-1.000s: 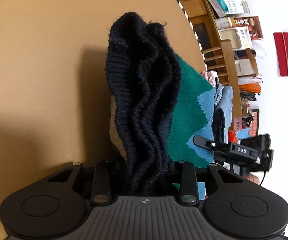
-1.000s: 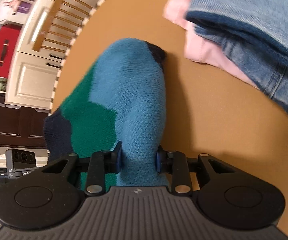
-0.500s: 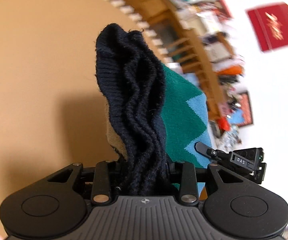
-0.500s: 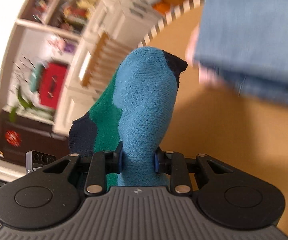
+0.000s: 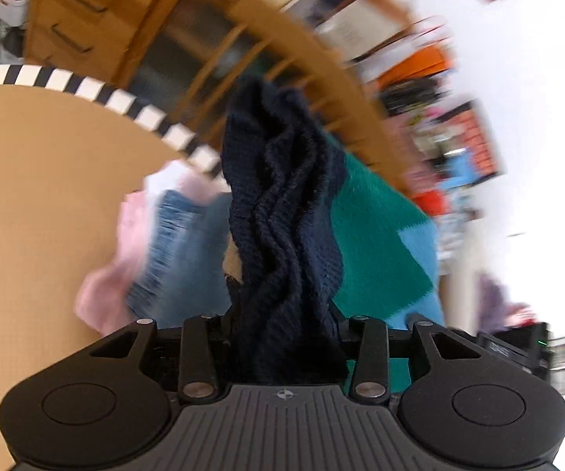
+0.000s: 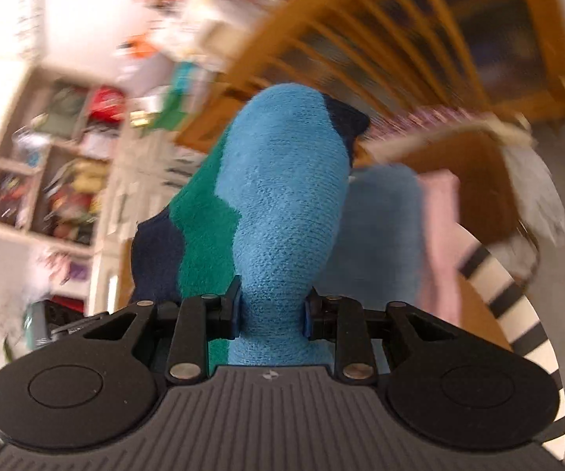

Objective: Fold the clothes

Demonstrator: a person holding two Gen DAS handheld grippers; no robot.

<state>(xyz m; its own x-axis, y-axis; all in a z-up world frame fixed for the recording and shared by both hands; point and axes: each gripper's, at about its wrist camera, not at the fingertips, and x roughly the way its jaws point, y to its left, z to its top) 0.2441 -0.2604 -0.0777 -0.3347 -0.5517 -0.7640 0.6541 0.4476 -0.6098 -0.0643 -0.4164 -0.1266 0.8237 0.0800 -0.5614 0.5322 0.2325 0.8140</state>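
A knit sweater in navy, green and light blue hangs lifted between both grippers. In the left wrist view its navy ribbed hem (image 5: 282, 235) is bunched in my left gripper (image 5: 286, 325); those jaws are opening, with the fabric still filling the gap. The green and blue body (image 5: 376, 243) stretches off to the right. In the right wrist view my right gripper (image 6: 270, 314) is shut on a light blue fold of the sweater (image 6: 282, 196). Both views are motion-blurred.
Folded jeans (image 5: 180, 243) lie on a pink garment (image 5: 113, 274) near the striped edge of the tan table (image 5: 39, 216); the right wrist view shows the jeans (image 6: 384, 235) too. A wooden chair (image 6: 361, 39) and cluttered shelves (image 6: 54, 180) stand beyond the table.
Both grippers swung up and sideways with the sweater, from over bare tabletop toward the table edge. The stack of jeans came into the left view, and both views rolled.
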